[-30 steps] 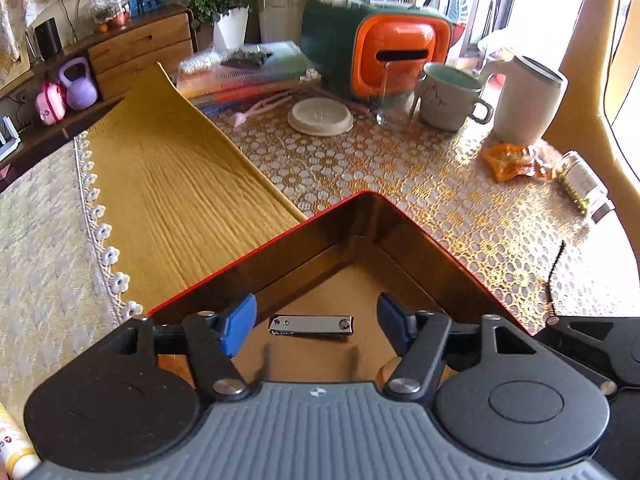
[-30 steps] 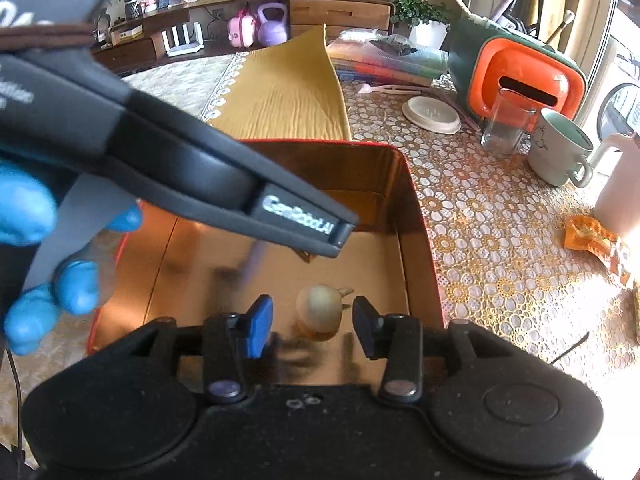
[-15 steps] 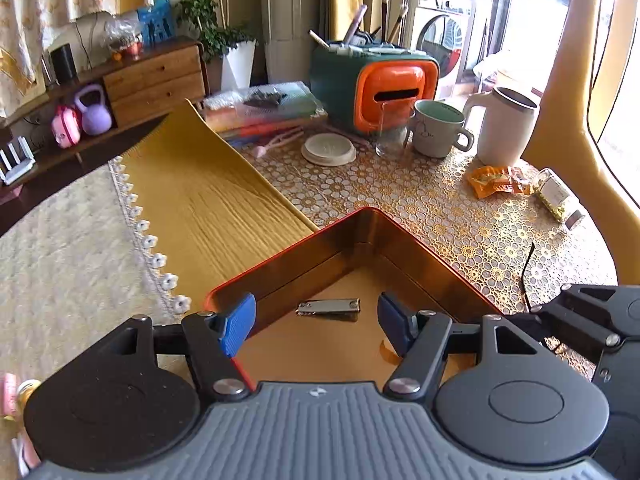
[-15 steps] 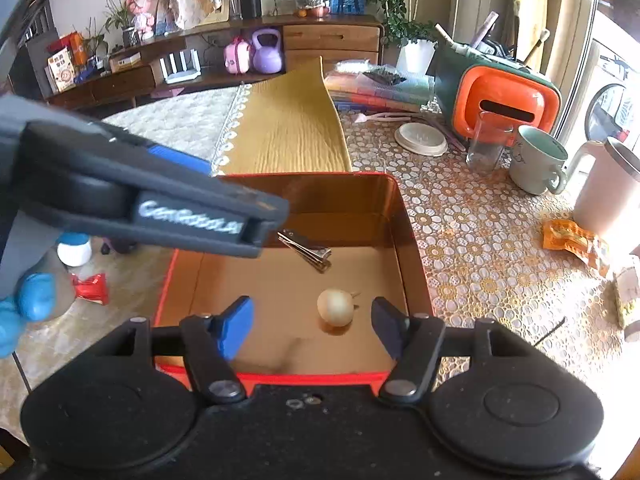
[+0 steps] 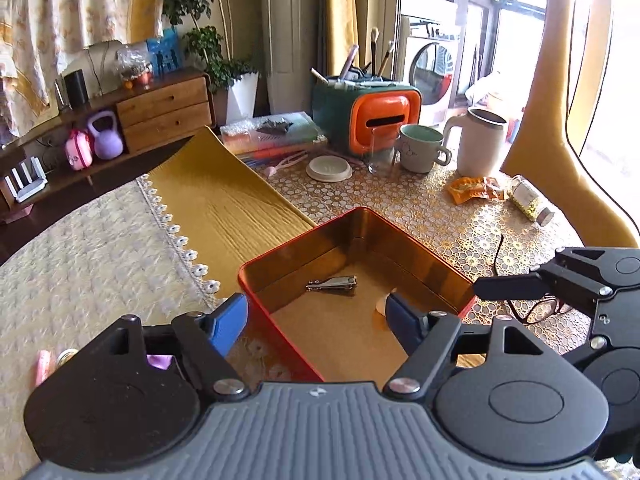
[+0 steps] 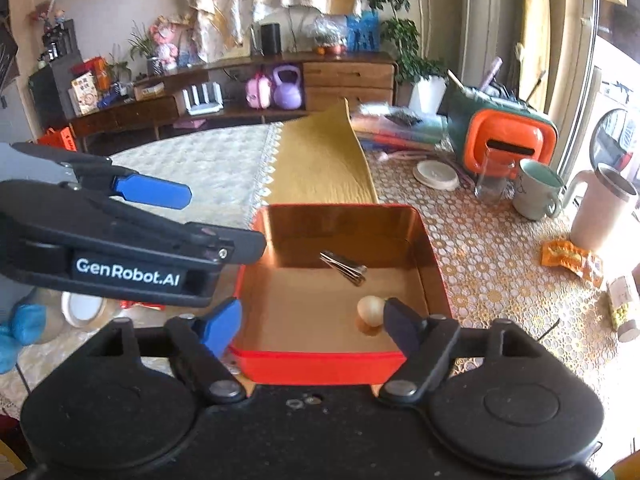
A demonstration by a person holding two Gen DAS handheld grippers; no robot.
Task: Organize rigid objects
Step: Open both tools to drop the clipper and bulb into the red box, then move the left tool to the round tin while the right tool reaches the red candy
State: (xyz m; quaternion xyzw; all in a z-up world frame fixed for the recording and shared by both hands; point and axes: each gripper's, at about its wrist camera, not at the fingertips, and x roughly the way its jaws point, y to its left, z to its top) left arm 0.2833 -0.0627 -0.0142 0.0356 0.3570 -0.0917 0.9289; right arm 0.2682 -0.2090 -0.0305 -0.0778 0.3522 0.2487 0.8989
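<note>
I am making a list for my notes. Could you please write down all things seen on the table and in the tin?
tin: one, red, near edge of table
nail clipper: one, silver, inside tin
small egg-shaped thing: one, cream, inside tin
mug: one, pale green, far side
jug: one, white, beside mug
glass: one, clear, left of mug
round lid: one, white
snack packet: one, orange
glasses: one, dark, right of tin
left gripper: open, empty
right gripper: open, empty

The small pale egg-shaped object (image 5: 383, 303) hides mostly behind the left gripper's (image 5: 316, 320) finger; dark-framed eyeglasses (image 5: 538, 309) sit half-covered by the right gripper (image 5: 508, 286).
</note>
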